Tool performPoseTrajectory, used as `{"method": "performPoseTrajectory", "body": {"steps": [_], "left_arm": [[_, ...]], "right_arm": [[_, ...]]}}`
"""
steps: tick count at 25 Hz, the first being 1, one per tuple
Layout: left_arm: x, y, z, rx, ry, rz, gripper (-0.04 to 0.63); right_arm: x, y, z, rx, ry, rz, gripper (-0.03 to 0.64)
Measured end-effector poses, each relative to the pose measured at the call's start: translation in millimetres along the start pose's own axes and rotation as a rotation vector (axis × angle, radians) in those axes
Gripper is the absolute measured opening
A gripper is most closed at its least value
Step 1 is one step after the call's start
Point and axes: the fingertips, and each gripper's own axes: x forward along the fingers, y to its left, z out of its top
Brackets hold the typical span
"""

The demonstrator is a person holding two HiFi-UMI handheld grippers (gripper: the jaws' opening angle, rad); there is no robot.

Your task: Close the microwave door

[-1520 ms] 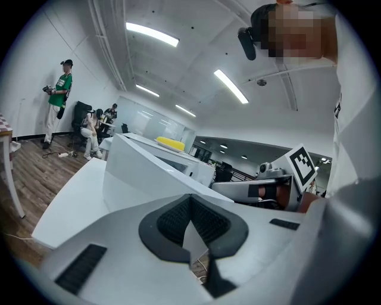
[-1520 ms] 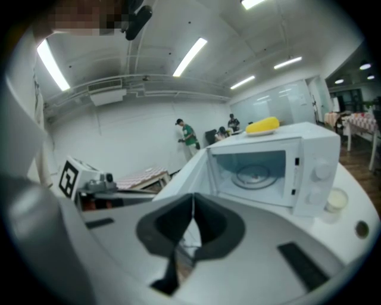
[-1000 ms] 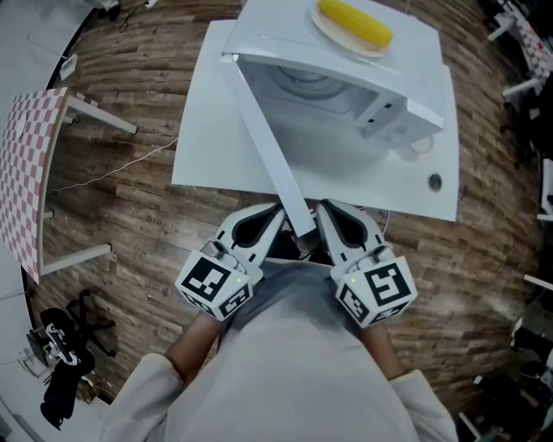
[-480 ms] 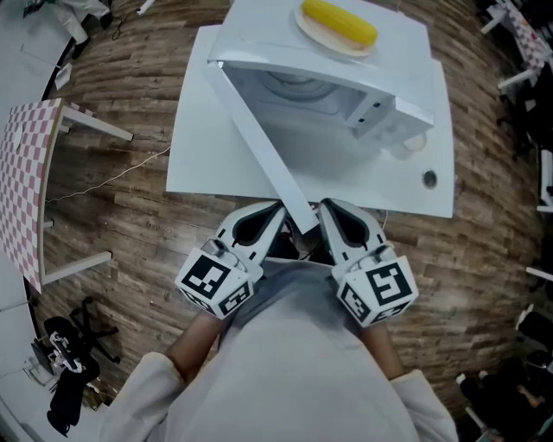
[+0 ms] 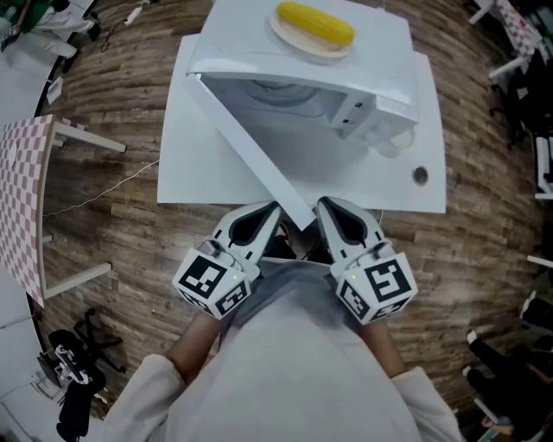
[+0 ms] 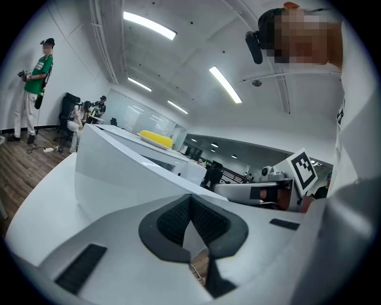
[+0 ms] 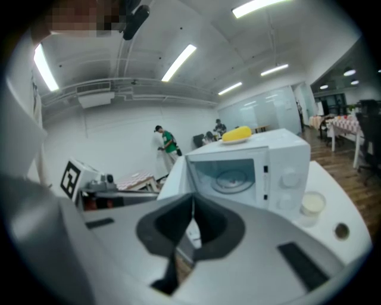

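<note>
Both hands hold the grippers low at 6 o'clock, close to the body, tips pointing to 12. The left gripper and right gripper sit either side of the free end of the door. Both pairs of jaws are closed on nothing. The grippers have stayed put. The boxy white microwave, at 12 on the flat white surface, shows a bit higher now. Its long flat door still hangs wide open. Yellow corn lies on top.
</note>
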Motion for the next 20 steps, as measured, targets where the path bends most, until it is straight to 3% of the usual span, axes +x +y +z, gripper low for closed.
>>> {"method": "performPoseTrajectory", "body": {"steps": [20], "left_arm": [[47,-8,11,0.006,0.035,-0.027,0.02]], "right_arm": [[-3,-53,16,0.045,-0.019,-0.039,0.023]]}}
